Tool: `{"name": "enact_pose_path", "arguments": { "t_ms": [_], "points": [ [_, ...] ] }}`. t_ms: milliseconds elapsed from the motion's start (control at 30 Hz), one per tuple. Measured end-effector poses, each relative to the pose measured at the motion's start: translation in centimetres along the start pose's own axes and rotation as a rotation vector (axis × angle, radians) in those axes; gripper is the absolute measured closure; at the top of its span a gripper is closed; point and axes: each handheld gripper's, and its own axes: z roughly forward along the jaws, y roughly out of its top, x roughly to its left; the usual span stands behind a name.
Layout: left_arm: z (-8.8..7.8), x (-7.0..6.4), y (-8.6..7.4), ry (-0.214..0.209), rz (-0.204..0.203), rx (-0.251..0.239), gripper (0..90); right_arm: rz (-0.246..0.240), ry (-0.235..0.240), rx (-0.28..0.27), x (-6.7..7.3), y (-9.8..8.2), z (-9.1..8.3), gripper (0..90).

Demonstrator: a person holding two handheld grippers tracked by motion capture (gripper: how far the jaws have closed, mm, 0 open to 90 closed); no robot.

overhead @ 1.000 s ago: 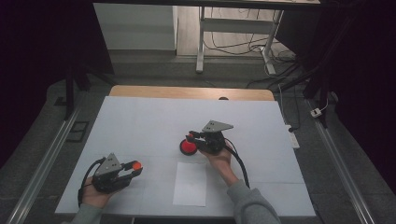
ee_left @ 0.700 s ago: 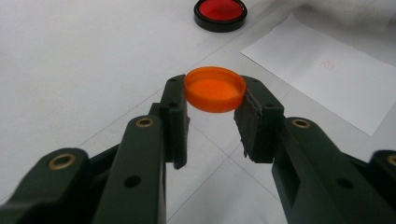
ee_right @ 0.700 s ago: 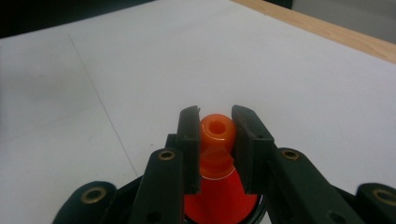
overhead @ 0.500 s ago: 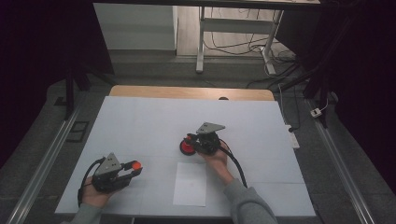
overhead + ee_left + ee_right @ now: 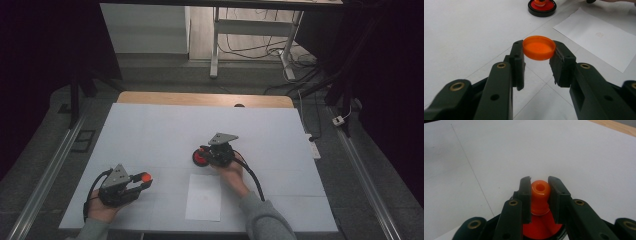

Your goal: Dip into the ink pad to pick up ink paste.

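Note:
My left gripper (image 5: pixel 142 181) rests low at the table's front left, shut on a flat orange cap (image 5: pixel 145 176) held level between its pads; the same cap (image 5: pixel 539 47) sits at the tips in the left gripper view. My right gripper (image 5: pixel 203 153), near the table's middle, points down and is shut on the orange knob (image 5: pixel 540 190) of a stamp. The stamp stands on a round red ink pad (image 5: pixel 200 158) in a black case, also seen as the red ink pad (image 5: pixel 537 228) below the jaws. A white sheet of paper (image 5: pixel 203 197) lies just in front of the pad.
The white table top (image 5: pixel 150 130) has a wooden strip (image 5: pixel 200 99) along its far edge, with a small dark spot (image 5: pixel 239 105) on it. In the left gripper view the ink pad (image 5: pixel 542 5) and paper (image 5: pixel 599 35) lie ahead. Metal rails run along both sides.
My right gripper has sunk a little with the stamp, down onto the red pad. The left gripper and its cap have stayed put.

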Motion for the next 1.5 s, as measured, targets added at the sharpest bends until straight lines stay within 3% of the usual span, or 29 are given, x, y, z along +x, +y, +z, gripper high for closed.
{"name": "enact_pose_path", "arguments": {
  "t_ms": [1500],
  "points": [
    [0.21,0.15,-0.14,0.002,-0.004,0.006,65.2,0.006,-0.01,-0.024,0.12,-0.29,0.0,73.9]
  ]
}}
